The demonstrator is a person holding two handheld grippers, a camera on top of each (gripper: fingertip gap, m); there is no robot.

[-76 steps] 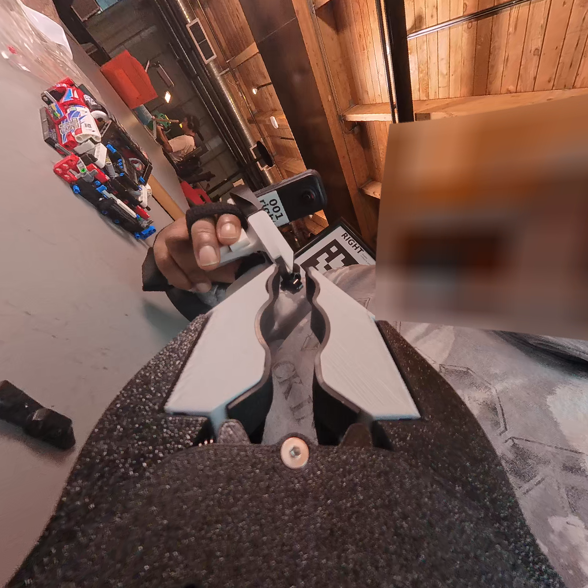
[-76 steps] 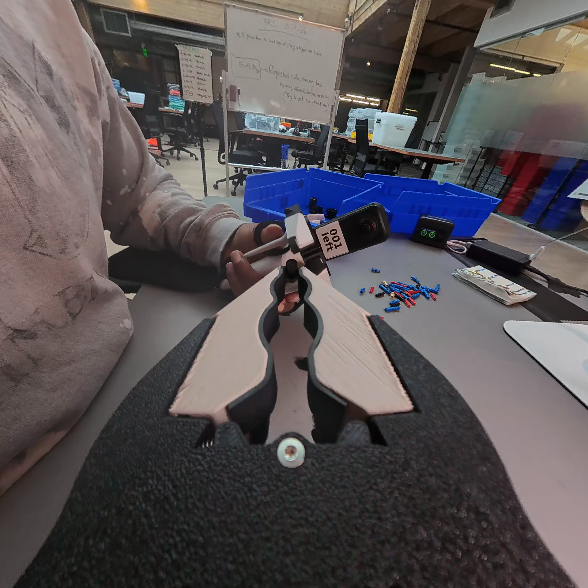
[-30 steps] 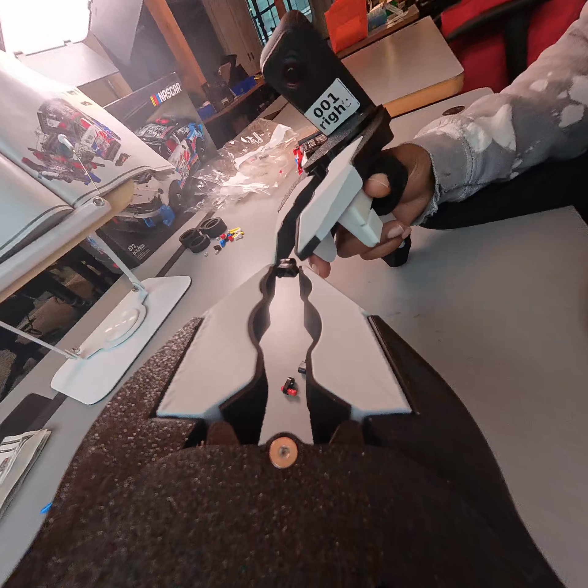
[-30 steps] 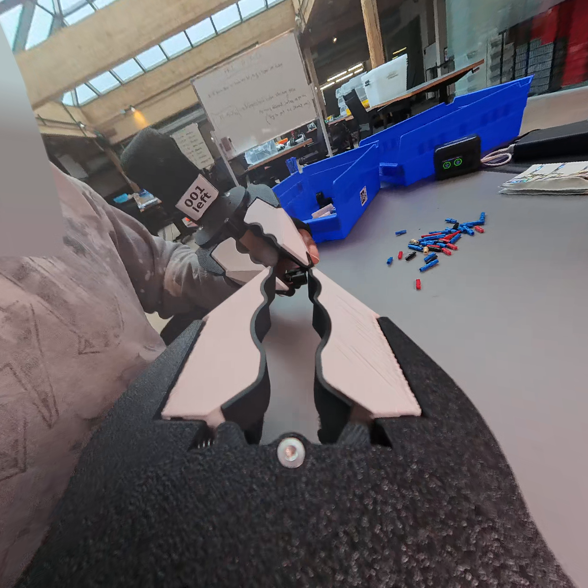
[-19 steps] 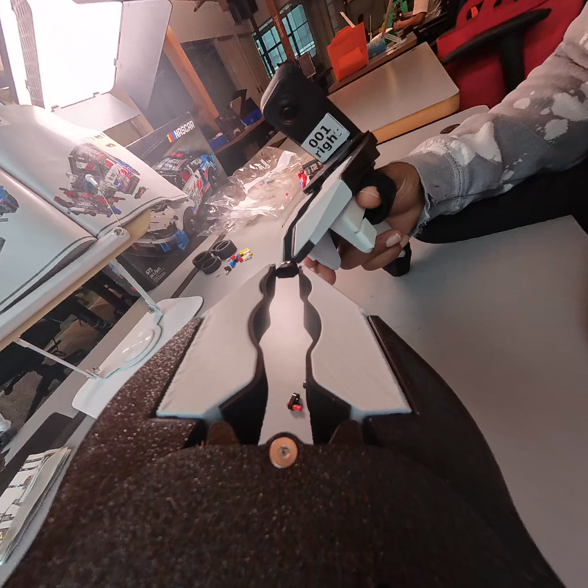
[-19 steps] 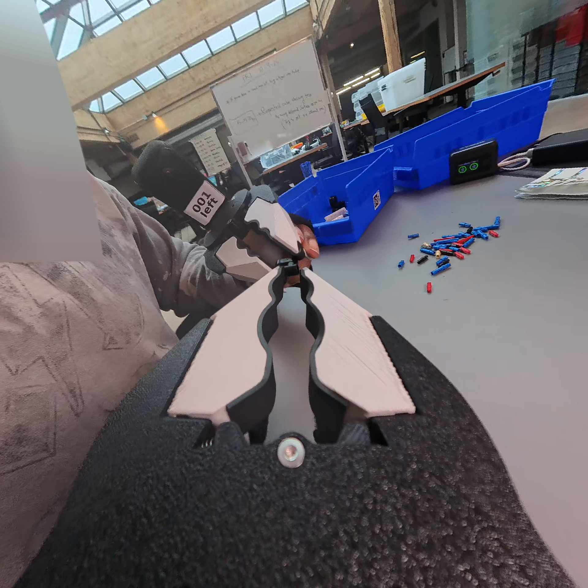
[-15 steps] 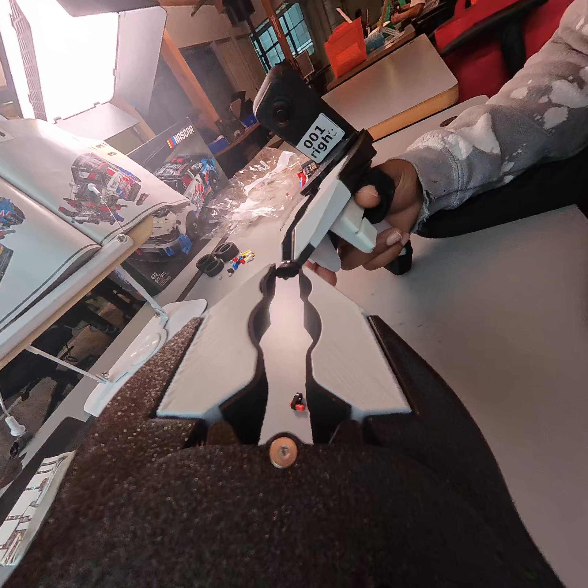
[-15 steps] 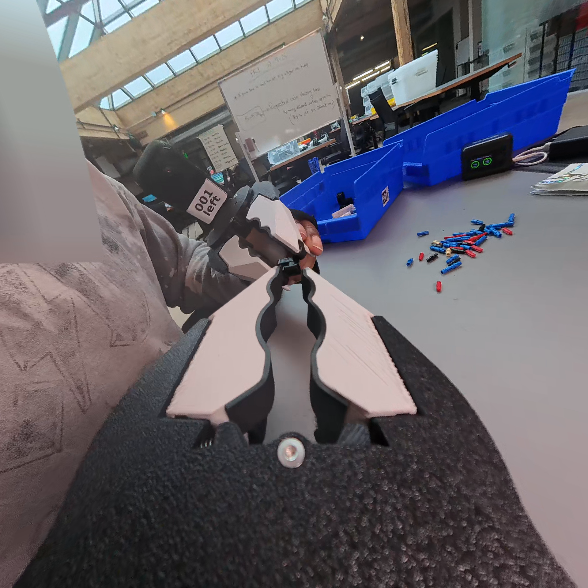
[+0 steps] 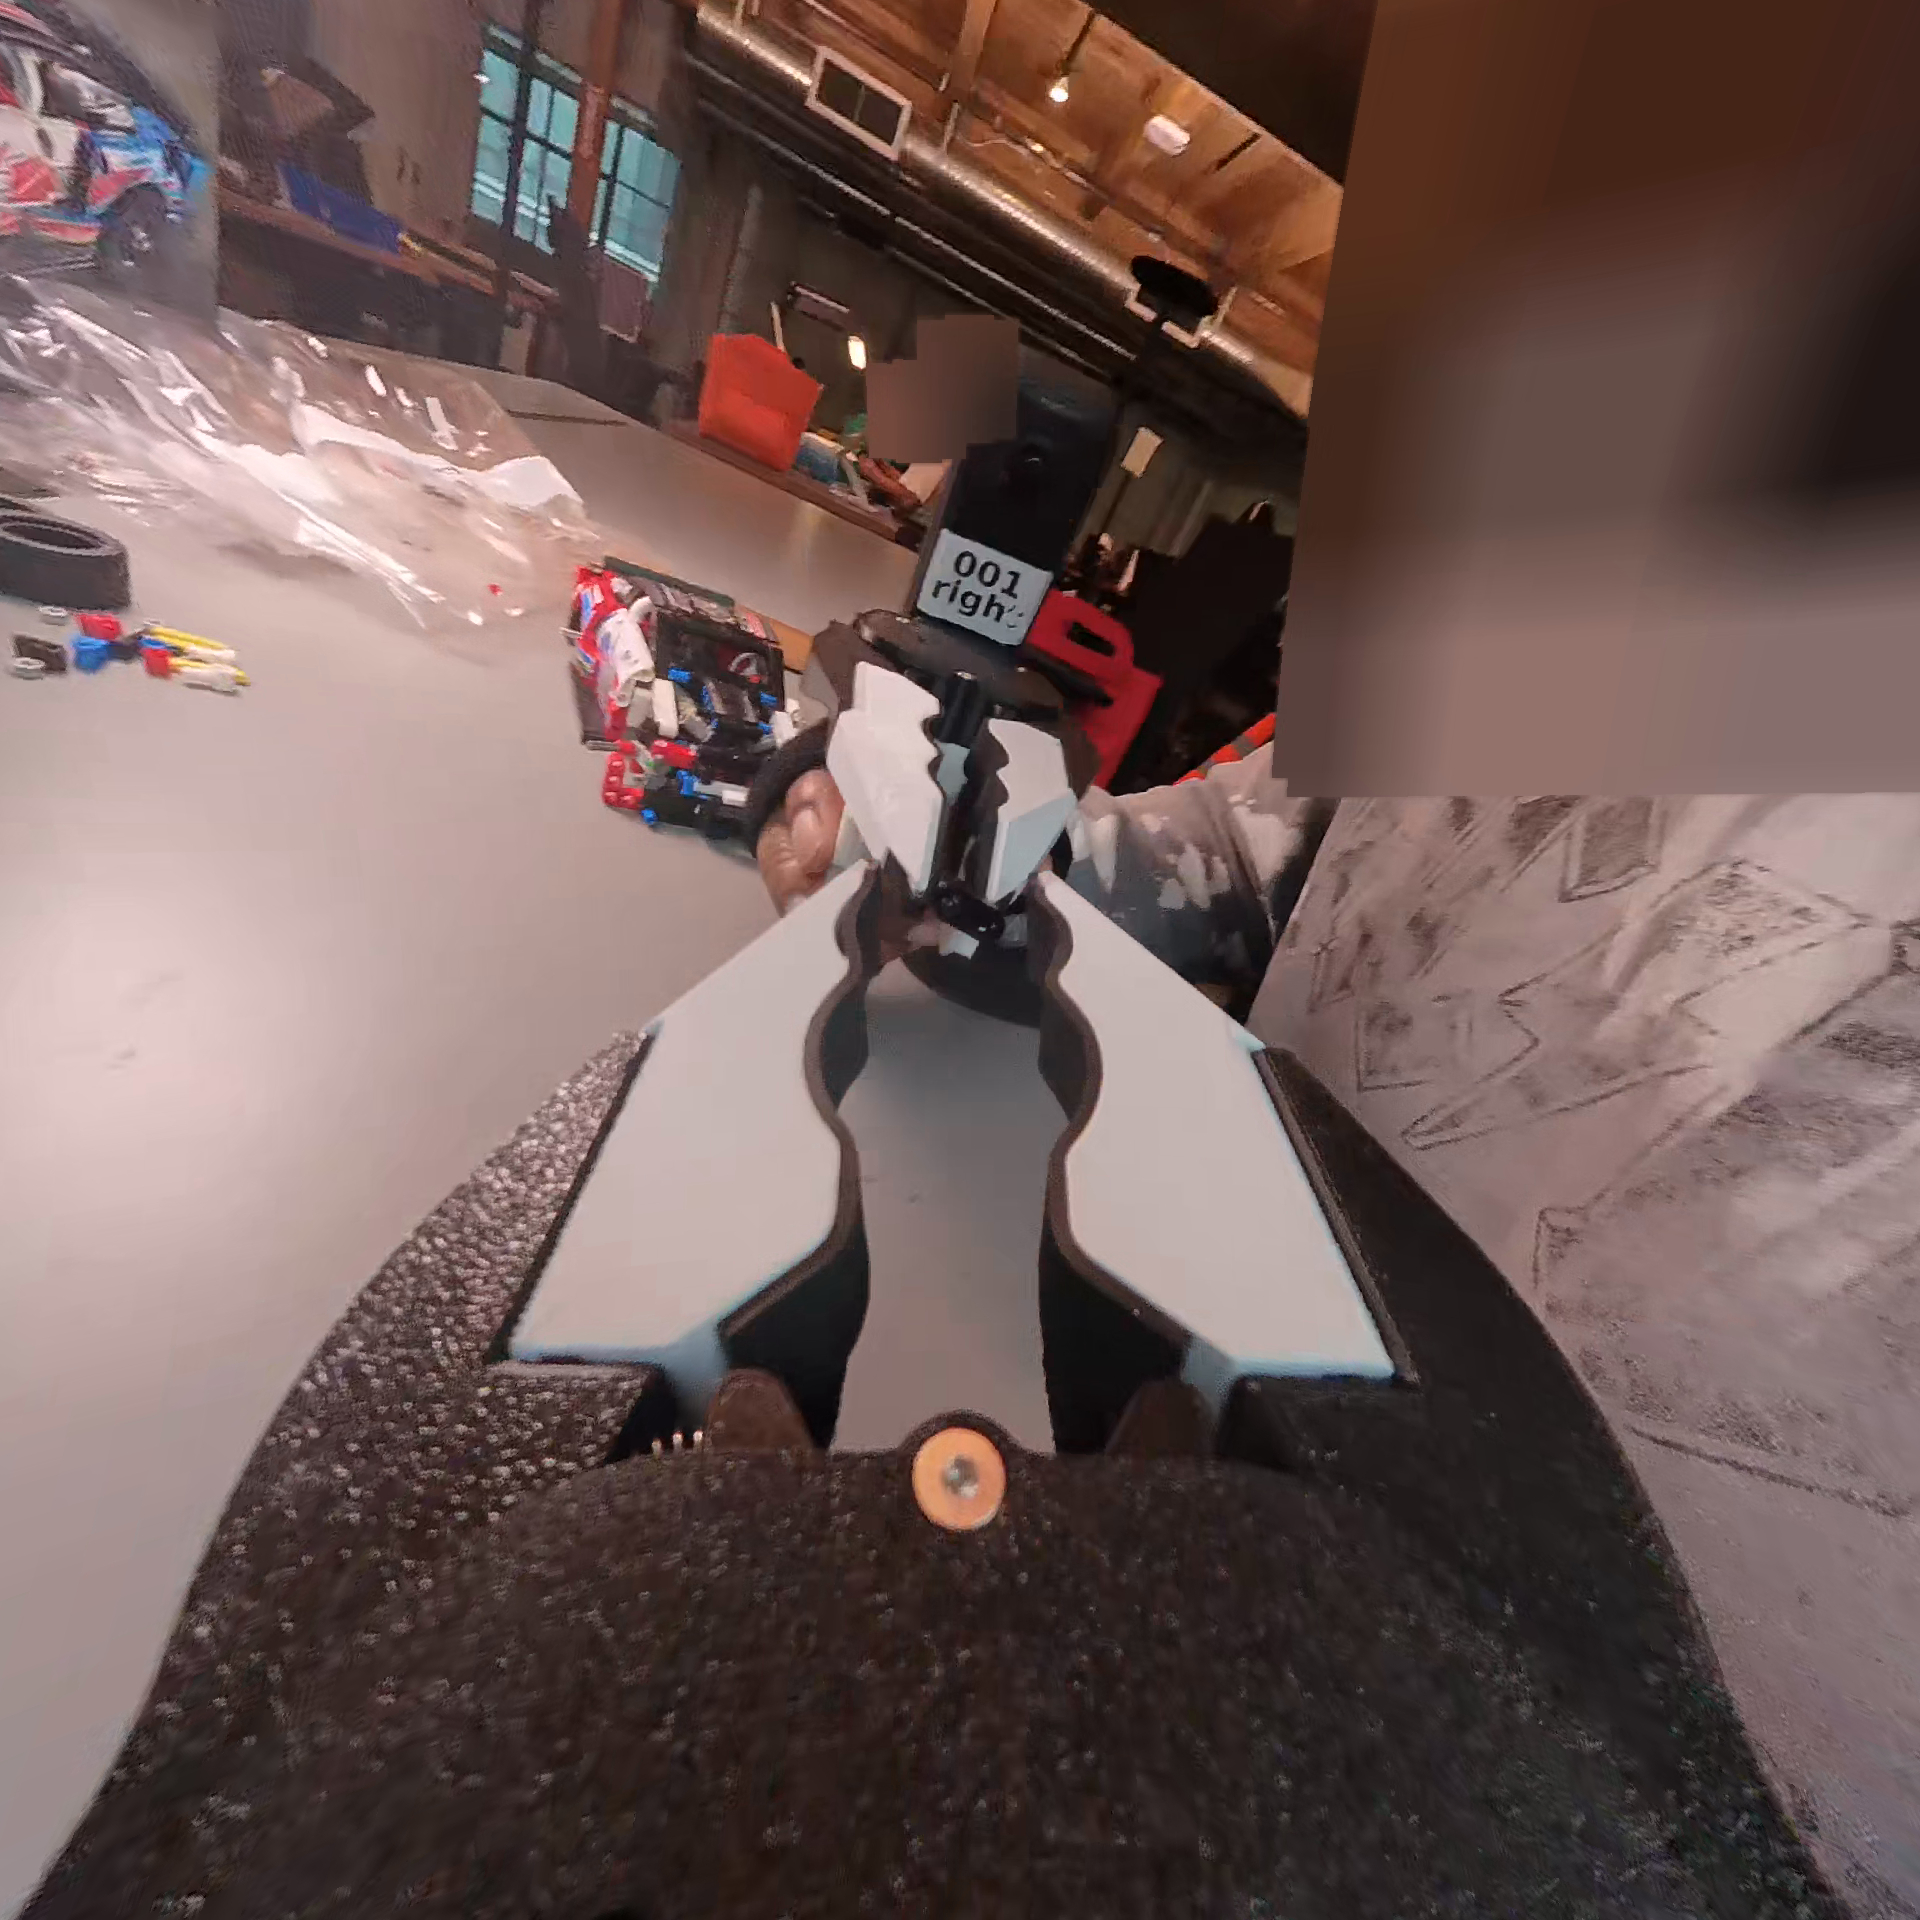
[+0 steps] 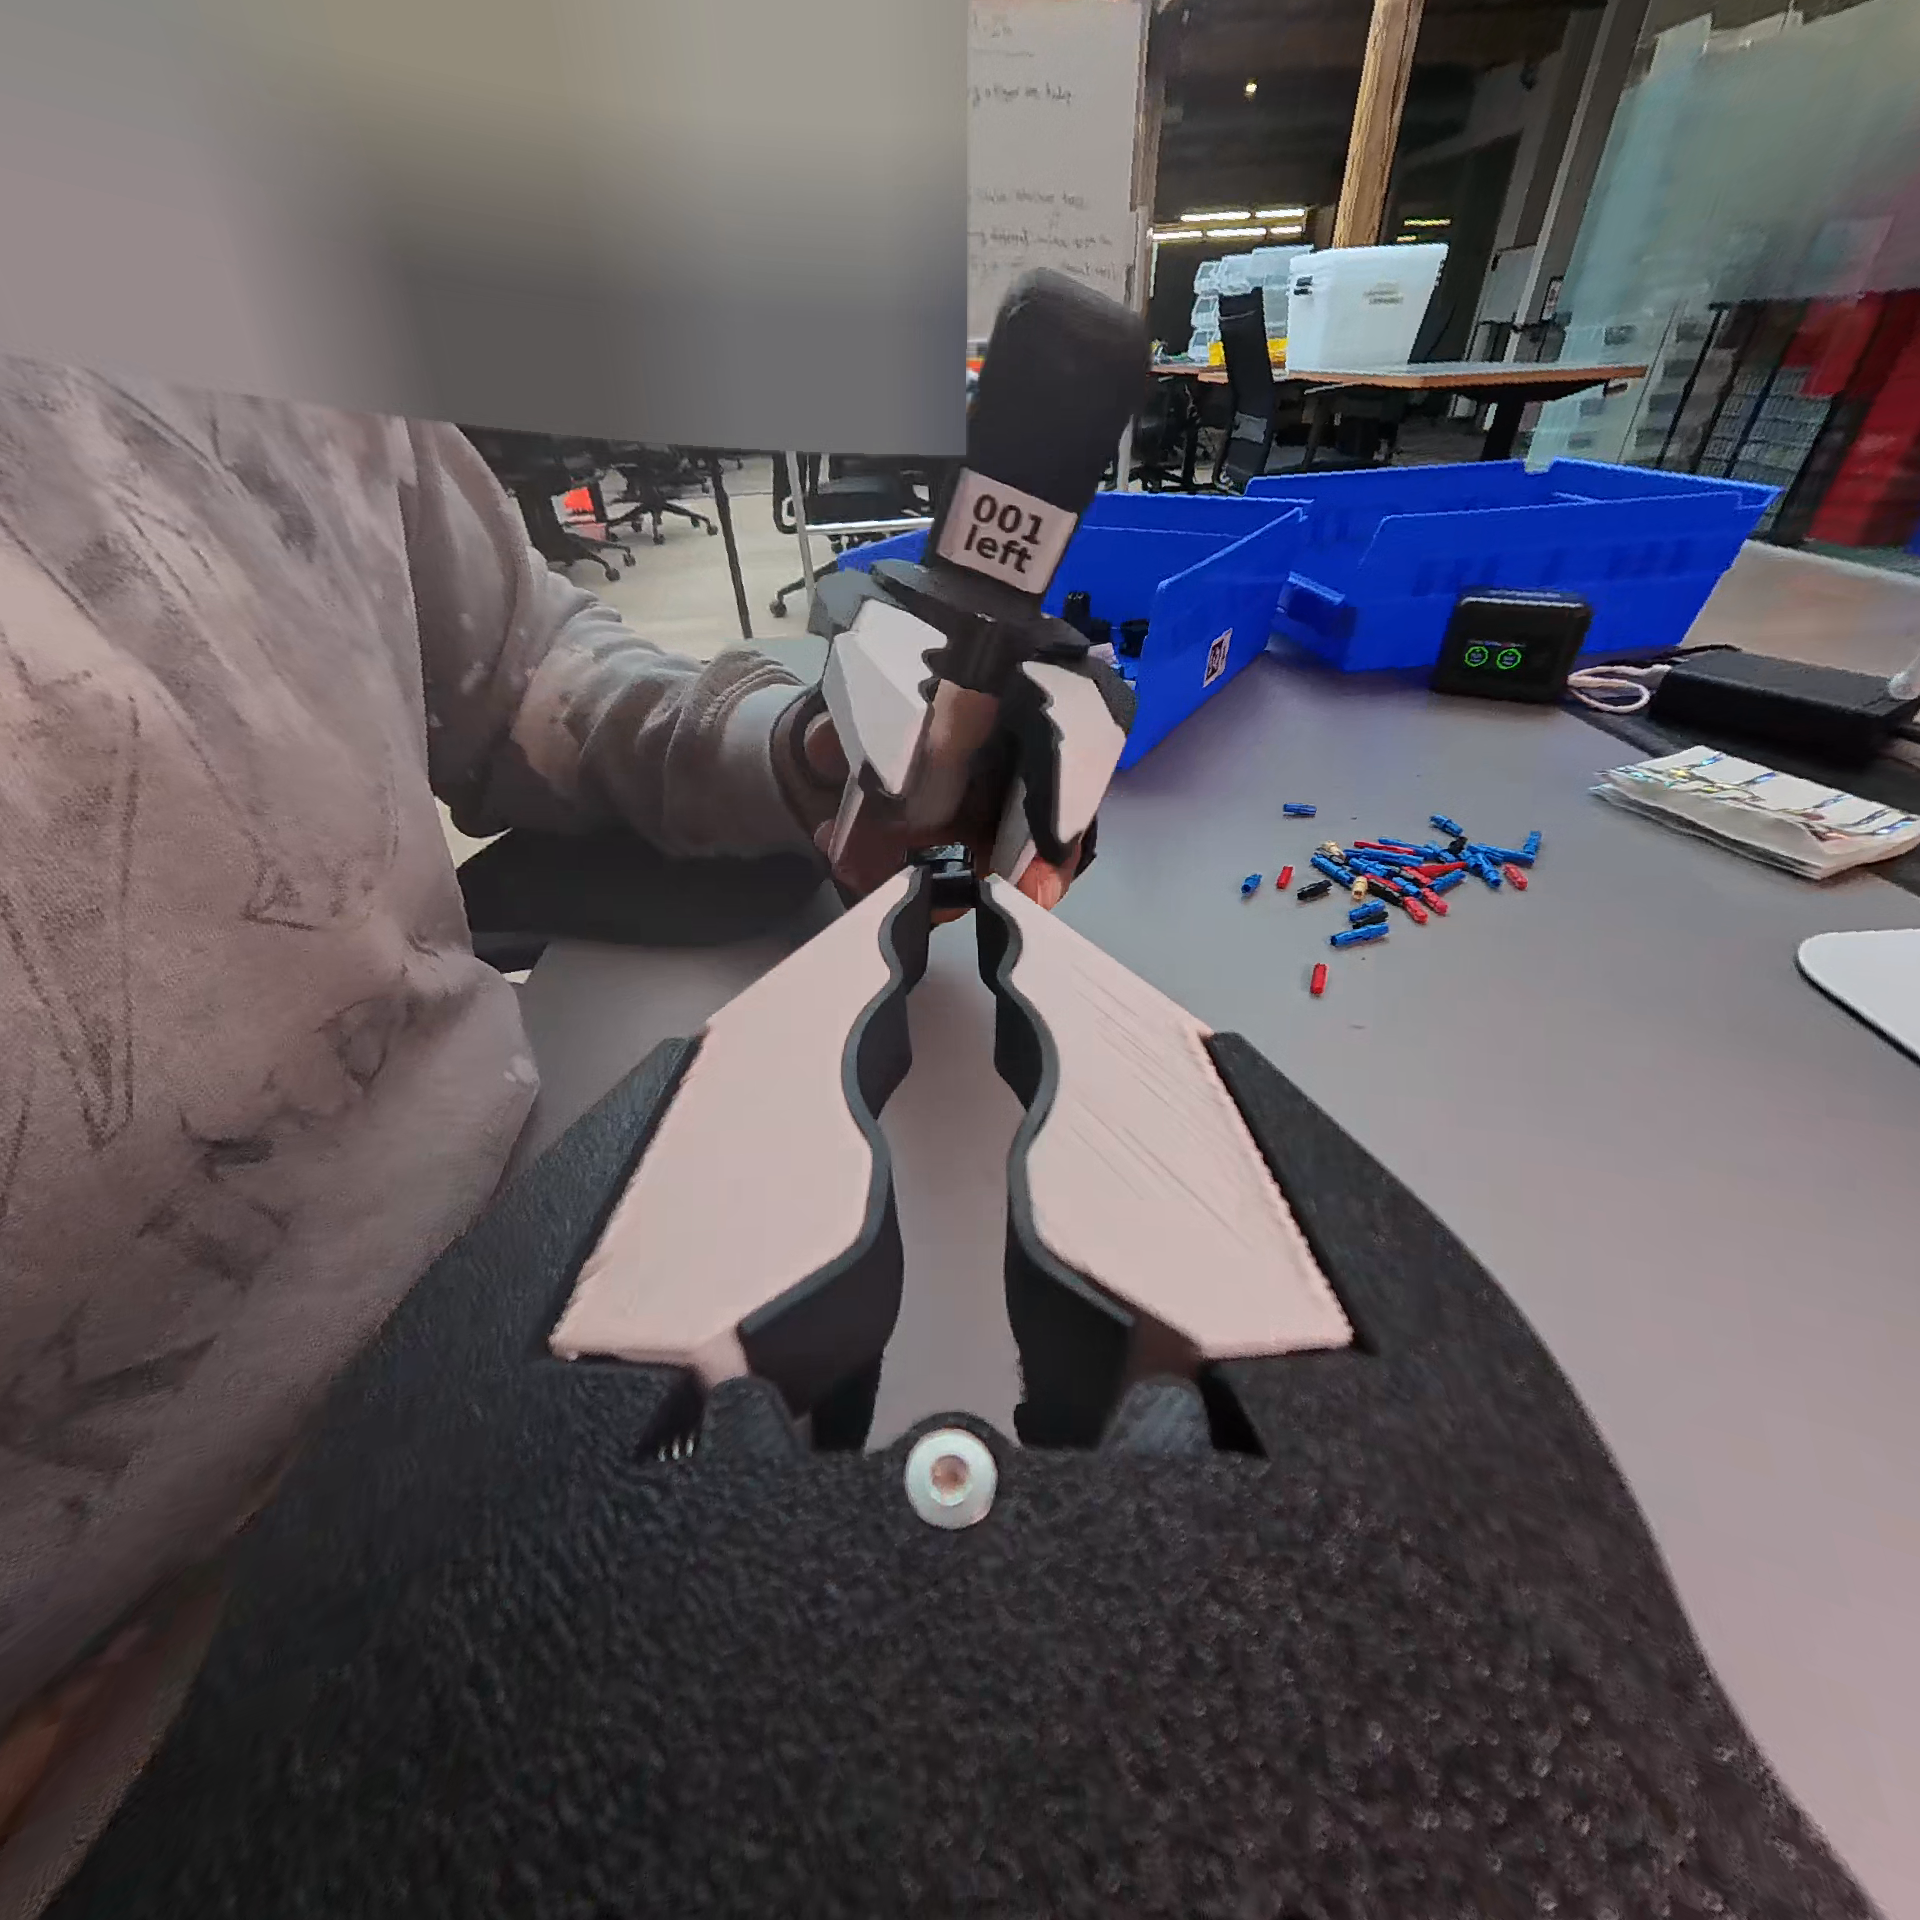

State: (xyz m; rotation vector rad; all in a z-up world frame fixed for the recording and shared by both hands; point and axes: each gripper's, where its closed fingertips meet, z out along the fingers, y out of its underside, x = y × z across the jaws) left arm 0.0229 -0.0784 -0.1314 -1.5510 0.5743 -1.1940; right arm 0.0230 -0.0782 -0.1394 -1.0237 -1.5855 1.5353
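My right gripper (image 10: 948, 883) is shut on a small black piece (image 10: 945, 864) held above the grey table (image 10: 1455, 1143). In the left wrist view that gripper (image 9: 951, 920) points at me with the black piece (image 9: 966, 912) at its tips. My left gripper (image 9: 951, 899) is open. Its two tips stand on either side of the right gripper's tips and the piece, with gaps on both sides. The left gripper (image 10: 935, 857) also shows in the right wrist view, held in a hand, its fingers (image 10: 883, 707) spread apart.
A partly built toy car (image 9: 675, 707), clear plastic bags (image 9: 312, 468), a black tyre (image 9: 62, 566) and loose coloured bits (image 9: 135, 655) lie on the table. Blue bins (image 10: 1455, 561), a pile of blue and red pins (image 10: 1403, 873), a booklet (image 10: 1756, 810) and the person's sleeve (image 10: 623, 727) are near. My left and right fingertips are right by each other.
Both grippers have swung round to face each other tip to tip. The left jaws have widened from a near-shut pinch. The right gripper still pinches the small black piece.
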